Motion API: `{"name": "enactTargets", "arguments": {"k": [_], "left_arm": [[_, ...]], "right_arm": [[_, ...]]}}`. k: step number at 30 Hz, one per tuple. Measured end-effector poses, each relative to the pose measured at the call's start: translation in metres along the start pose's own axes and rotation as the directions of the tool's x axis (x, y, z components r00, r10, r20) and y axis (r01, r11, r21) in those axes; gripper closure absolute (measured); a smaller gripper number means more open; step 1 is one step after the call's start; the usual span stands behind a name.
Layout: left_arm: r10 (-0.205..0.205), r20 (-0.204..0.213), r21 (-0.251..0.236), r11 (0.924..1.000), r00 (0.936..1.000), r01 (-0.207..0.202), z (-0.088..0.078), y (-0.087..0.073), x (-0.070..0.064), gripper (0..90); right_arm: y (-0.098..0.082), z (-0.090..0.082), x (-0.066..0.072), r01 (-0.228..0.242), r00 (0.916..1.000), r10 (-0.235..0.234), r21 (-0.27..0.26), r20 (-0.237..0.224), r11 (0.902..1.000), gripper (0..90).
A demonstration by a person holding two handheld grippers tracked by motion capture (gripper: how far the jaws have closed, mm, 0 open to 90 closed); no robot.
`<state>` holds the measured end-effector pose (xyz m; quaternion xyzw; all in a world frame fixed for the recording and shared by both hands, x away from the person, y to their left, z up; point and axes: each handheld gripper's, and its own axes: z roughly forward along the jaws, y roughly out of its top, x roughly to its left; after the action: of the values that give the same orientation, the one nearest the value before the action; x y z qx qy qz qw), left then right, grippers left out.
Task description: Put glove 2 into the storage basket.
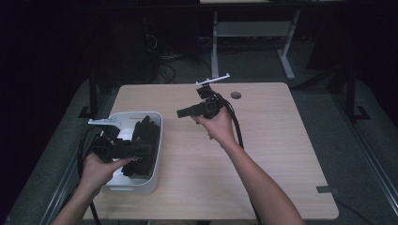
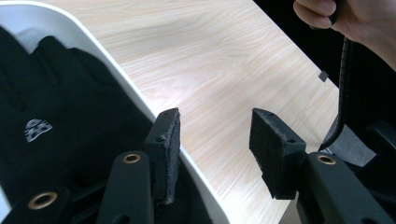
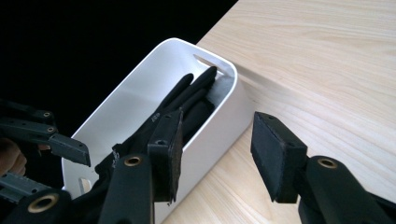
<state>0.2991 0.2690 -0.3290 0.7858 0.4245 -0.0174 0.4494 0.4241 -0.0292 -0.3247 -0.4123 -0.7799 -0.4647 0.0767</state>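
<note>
A white bin (image 1: 160, 137) stands at the left of the wooden table (image 1: 272, 140) with black gloves (image 1: 143, 135) lying in it. My left gripper (image 1: 149, 149) hovers over the bin's near right side, pointing right. Its jaws straddle the bin's rim (image 2: 116, 70), open with nothing between them (image 2: 215, 135), and the gloves (image 2: 56, 116) lie beside the left jaw. My right gripper (image 1: 180, 113) is held above the table's middle, pointing left toward the bin (image 3: 140, 79). It is open and empty (image 3: 217, 140), with the gloves (image 3: 187, 98) ahead of it.
A round cable hole (image 1: 236, 95) sits near the table's far edge. A small grey tab (image 1: 327, 189) marks the right edge. Behind the table stands another desk's white leg frame (image 1: 215, 47) on a dark floor. The right gripper's black cable (image 2: 344, 93) hangs from the hand.
</note>
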Motion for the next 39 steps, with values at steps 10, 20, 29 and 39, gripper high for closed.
{"name": "enactTargets", "arguments": {"k": [10, 20, 29, 39], "left_arm": [[0.032, 0.030, 0.017, 0.9993, 0.9990, -0.033, 0.020, 0.010, -0.017, 50.9], [0.060, 0.057, 0.037, 0.9974, 0.9966, -0.062, 0.041, 0.018, -0.033, 48.8], [0.082, 0.081, 0.047, 0.9951, 0.9933, -0.086, 0.060, 0.024, -0.048, 46.3], [0.106, 0.103, 0.049, 0.9926, 0.9891, -0.111, 0.078, 0.023, -0.064, 43.2]], "right_arm": [[-0.009, -0.030, -0.011, -0.020, 0.9995, 0.021, -0.031, 0.024, 0.9993, 52.7], [-0.021, -0.058, -0.023, -0.034, 0.9984, 0.037, -0.059, 0.042, 0.9977, 52.6], [-0.033, -0.079, -0.036, -0.054, 0.9966, 0.059, -0.091, 0.057, 0.9944, 52.3], [-0.051, -0.099, -0.050, -0.080, 0.9922, 0.089, -0.105, 0.087, 0.9913, 51.4]]}}
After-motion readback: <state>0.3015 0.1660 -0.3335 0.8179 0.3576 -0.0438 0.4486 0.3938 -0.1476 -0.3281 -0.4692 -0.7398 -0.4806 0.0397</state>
